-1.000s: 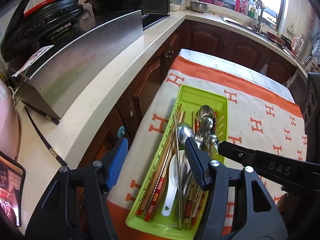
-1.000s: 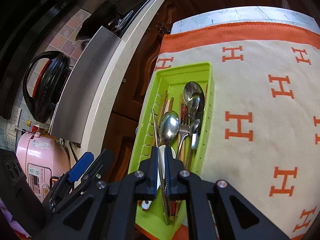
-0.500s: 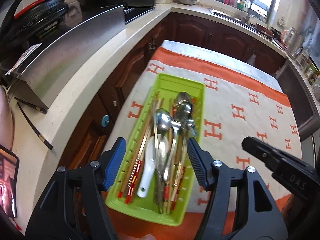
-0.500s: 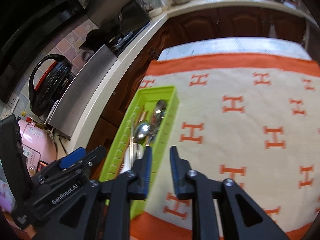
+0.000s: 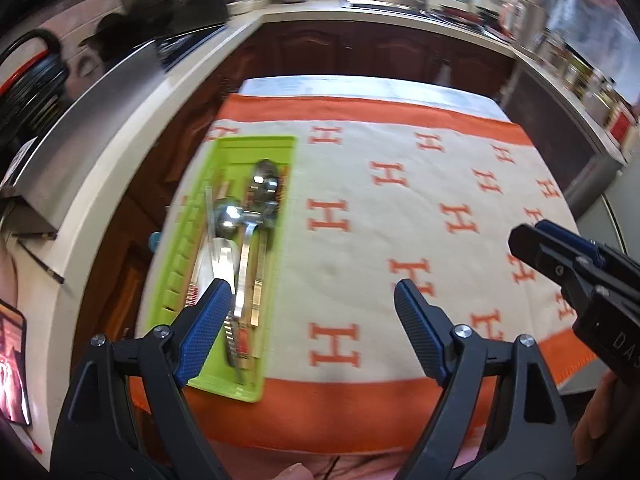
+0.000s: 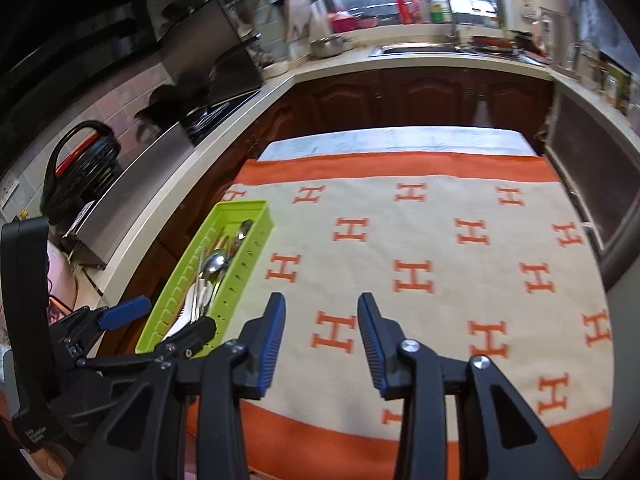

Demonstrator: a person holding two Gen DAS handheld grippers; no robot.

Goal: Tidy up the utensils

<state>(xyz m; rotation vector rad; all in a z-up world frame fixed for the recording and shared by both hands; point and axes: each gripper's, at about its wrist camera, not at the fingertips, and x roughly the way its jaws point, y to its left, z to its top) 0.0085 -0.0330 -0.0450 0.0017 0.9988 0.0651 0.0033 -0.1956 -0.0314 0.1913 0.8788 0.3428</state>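
- The green utensil tray [image 5: 256, 142] sits at the left edge of the orange-and-cream cloth [image 5: 420, 216], just beside the kitchen counter [image 5: 132, 128].
- Spoons [image 5: 248, 216], chopsticks and other cutlery lie lengthwise inside the tray; none lies on the cloth in either view.
- The left gripper [image 5: 312, 308] hovers over the near end of the cloth, jaws spread wide and holding nothing; its left finger overlaps the tray's near end in view.
- The right gripper [image 6: 322, 316] hovers over bare cloth to the right of the tray, jaws apart and empty.
- Judging by this, the sorting looks finished or between picks, with both tools released.
- If more remains, the next move calls for a gripper to return over the tray, line up with 1 handle and close on it alone.
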